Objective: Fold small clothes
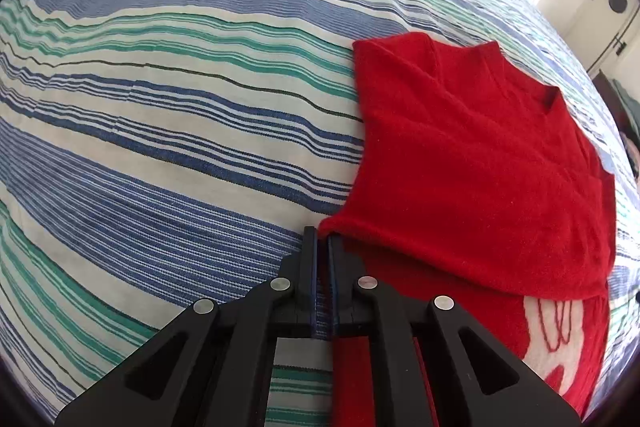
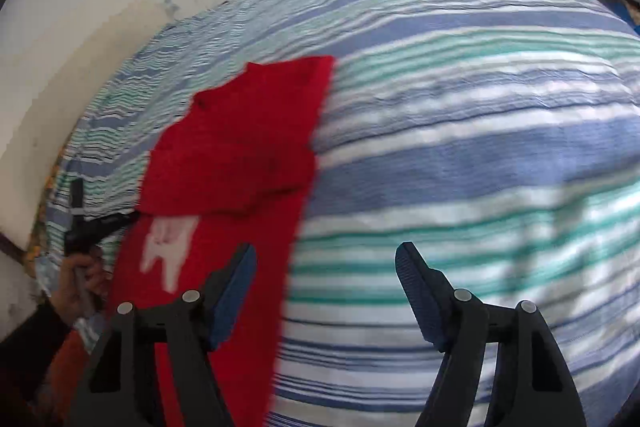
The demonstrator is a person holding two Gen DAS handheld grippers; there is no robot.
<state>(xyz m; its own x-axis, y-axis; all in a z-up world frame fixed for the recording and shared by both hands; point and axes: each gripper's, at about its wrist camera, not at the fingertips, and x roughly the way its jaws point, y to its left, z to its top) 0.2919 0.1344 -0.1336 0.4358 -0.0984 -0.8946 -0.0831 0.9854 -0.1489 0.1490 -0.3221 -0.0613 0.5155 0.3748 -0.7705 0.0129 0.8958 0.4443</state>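
Red sweater [image 1: 472,163] lying partly folded on a striped bedspread [image 1: 180,131], one corner pinched.

Near the bottom of the left wrist view, the left gripper [image 1: 323,239] is pressing its jaws together on the corner of the folded-over upper layer, where that layer's lower edge is crossing the garment. Beneath the fold, a white knitted motif [image 1: 568,331] is showing on the lower layer. In the blurred right wrist view, the right gripper [image 2: 326,287] is hovering above the bedspread with its jaws spread wide and nothing between them, its left finger [image 2: 234,287] overlapping the sweater's edge. At that view's left edge, a hand [image 2: 82,287] is gripping the left gripper's handle.
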